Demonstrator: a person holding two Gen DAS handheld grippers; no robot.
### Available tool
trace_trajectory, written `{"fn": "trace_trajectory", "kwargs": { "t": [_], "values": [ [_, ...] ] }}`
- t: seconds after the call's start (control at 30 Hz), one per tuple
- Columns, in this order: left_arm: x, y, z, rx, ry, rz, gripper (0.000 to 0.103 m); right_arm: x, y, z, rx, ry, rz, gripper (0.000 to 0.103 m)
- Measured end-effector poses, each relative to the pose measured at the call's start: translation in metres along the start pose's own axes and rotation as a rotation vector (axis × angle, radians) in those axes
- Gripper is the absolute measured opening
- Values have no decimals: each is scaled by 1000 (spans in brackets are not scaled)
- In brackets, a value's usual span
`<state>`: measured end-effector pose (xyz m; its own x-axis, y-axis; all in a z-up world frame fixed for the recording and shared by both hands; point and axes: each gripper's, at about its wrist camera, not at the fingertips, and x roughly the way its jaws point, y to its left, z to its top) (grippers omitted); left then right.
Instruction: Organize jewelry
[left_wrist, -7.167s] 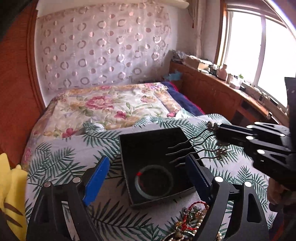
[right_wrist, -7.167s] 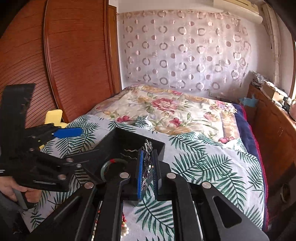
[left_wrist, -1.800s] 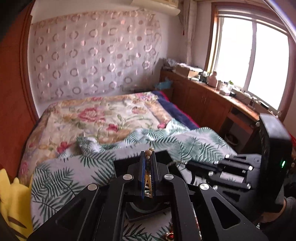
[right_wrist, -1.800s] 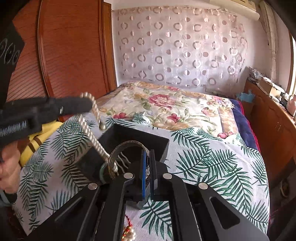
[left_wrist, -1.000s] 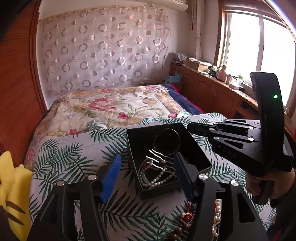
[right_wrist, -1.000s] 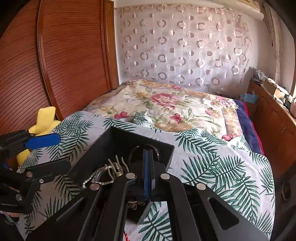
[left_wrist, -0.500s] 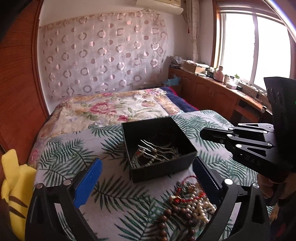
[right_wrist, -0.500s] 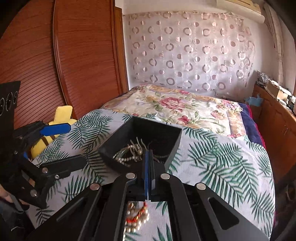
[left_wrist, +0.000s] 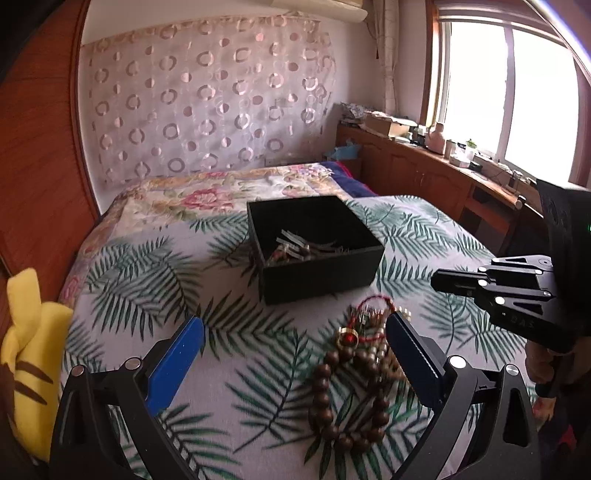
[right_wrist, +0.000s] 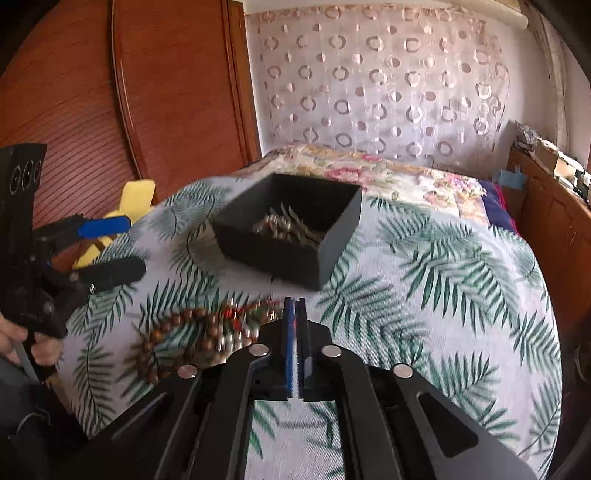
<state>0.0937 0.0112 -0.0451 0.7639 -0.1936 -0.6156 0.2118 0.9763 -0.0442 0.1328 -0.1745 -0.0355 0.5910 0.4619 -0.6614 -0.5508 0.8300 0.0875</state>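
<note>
Left gripper (left_wrist: 293, 345) stands spread wide, its blue pads far apart, with nothing pinched between them; it hangs over the palm-leaf bedspread (left_wrist: 155, 273) just short of a loose heap of jewelry (left_wrist: 360, 354). That heap lies on the bed in front of the black box (left_wrist: 317, 247): a strand of brown wooden beads (left_wrist: 325, 391), a red cord and some pale beads tangled beside it, the right pad of the left gripper just over their edge. Inside the box sit hairpins and a bead strand (left_wrist: 295, 251), piled toward its near side. The right gripper (right_wrist: 294, 314) has its jaws just parting, only a thin slit between the pads, and nothing is caught in that slit; it points at the bedspread between the box and the beads, the heap lying to its left in its own view. A hand (right_wrist: 22, 343) grips the left gripper's handle at the left edge of the right wrist view. A yellow plush toy (left_wrist: 29, 350) rests at the bed's left side against the wooden wardrobe (right_wrist: 110, 110).
</note>
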Motion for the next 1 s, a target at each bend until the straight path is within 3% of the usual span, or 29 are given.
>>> {"fn": "trace_trajectory", "kwargs": {
  "t": [0.07, 0.3, 0.57, 0.8, 0.83, 1.0],
  "values": [
    [0, 2, -7, -8, 13, 4, 95, 1, 3, -9, -4, 16, 6, 16],
    [4, 6, -30, -5, 58, 18, 95, 8, 19, -28, -25, 79, 44, 16],
    [5, 9, -42, -17, 81, 18, 95, 26, 31, -36, -60, 161, 27, 16],
    [7, 10, -45, -21, 92, 15, 95, 32, 35, -35, -82, 167, 1, 16],
    [7, 9, -45, -20, 95, 14, 95, 32, 36, -35, -94, 168, -5, 10],
    [10, 7, -49, -20, 109, 11, 95, 28, 33, -36, -100, 164, -3, 8]
  ]
}}
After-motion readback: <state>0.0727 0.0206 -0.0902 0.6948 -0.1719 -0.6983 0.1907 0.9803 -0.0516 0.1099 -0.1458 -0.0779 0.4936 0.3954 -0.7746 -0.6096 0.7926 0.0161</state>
